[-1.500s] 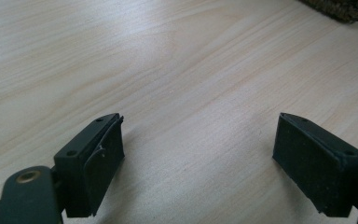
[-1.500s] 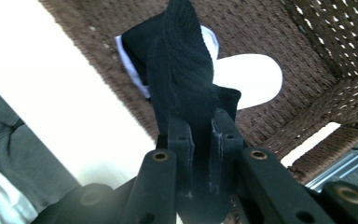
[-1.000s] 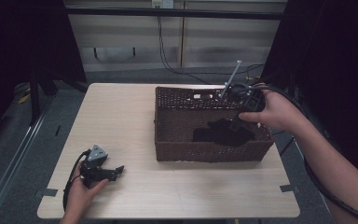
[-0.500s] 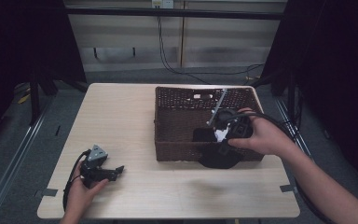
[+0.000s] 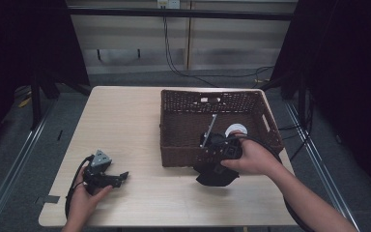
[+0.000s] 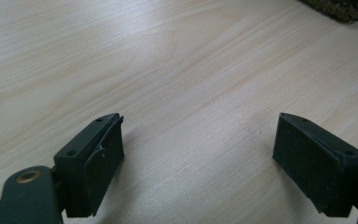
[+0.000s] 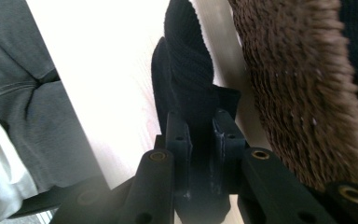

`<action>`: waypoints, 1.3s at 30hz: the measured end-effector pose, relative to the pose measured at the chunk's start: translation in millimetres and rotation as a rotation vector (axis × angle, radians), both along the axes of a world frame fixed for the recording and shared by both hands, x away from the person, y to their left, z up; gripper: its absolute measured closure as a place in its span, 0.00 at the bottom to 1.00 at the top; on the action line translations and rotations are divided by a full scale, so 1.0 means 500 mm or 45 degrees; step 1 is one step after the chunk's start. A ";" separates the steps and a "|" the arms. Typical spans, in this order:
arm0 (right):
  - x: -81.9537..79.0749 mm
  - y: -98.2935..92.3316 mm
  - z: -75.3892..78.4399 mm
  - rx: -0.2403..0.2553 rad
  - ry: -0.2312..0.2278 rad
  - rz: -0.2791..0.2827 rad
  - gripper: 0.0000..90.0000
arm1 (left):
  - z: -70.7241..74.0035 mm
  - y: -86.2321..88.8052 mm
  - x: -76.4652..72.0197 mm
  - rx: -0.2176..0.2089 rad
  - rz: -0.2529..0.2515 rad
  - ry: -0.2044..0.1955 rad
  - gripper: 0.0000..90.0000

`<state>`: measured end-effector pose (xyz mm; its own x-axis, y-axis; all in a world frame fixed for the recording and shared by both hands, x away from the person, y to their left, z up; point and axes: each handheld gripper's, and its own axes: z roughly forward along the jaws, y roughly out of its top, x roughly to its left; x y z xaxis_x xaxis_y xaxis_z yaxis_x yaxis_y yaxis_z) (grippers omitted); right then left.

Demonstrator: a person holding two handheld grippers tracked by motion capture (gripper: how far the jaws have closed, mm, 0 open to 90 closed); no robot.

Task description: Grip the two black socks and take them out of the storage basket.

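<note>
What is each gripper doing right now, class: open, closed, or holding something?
Left gripper: open, empty, over the table.
Right gripper: closed on a black knitted cloth.

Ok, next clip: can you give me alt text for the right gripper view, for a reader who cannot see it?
The right gripper is clamped on a black knitted cloth that hangs over a pale wooden table. The brown wicker basket sits close beside it, and grey fabric shows past the table's edge.
</note>
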<state>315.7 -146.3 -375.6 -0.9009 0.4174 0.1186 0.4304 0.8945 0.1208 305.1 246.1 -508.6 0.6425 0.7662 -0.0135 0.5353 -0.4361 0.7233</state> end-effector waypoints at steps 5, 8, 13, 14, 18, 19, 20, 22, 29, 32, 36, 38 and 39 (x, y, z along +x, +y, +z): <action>0.001 0.009 -0.023 -0.012 0.003 0.014 0.87 | 0.000 0.000 0.000 0.000 0.000 0.000 0.17; 0.001 0.016 -0.035 -0.018 0.007 0.017 0.85 | 0.000 0.000 0.000 -0.001 0.001 0.000 0.17; 0.002 0.017 -0.043 -0.027 0.005 0.018 0.78 | 0.000 0.000 0.000 0.000 0.000 0.000 0.17; 0.002 0.016 -0.044 -0.028 0.002 0.016 0.77 | 0.000 0.000 0.000 -0.001 0.000 0.000 0.17; -0.001 0.013 -0.038 -0.019 -0.008 0.013 0.74 | 0.000 0.000 0.000 0.000 0.000 0.000 0.17; -0.001 0.012 -0.035 -0.024 -0.005 0.011 0.74 | 0.000 0.000 0.000 0.000 0.000 0.000 0.17; -0.001 0.010 -0.031 -0.019 -0.008 0.021 0.74 | 0.000 0.000 0.000 -0.001 0.000 0.000 0.17; -0.004 0.008 -0.025 -0.016 -0.009 0.016 0.73 | 0.000 0.000 0.000 0.000 0.000 0.000 0.17; -0.004 -0.008 0.004 -0.015 0.000 0.000 0.70 | 0.000 0.000 0.000 0.000 0.000 0.000 0.17; 0.002 -0.016 0.021 -0.026 -0.007 -0.002 0.69 | 0.000 0.000 0.000 -0.001 0.000 0.000 0.17; 0.011 -0.024 0.052 -0.029 -0.010 -0.016 0.65 | 0.000 0.000 0.000 0.000 0.000 0.000 0.17; 0.017 -0.026 0.065 -0.026 -0.021 -0.016 0.65 | -0.001 -0.001 0.000 -0.007 0.006 -0.001 0.17; 0.019 -0.026 0.072 -0.027 -0.023 -0.021 0.64 | -0.001 -0.001 0.000 -0.010 0.007 0.000 0.17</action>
<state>325.4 -159.5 -339.7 -0.8958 0.4347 0.0932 0.4432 0.8896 0.1102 304.9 245.5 -508.9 0.6380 0.7698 -0.0196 0.5381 -0.4275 0.7264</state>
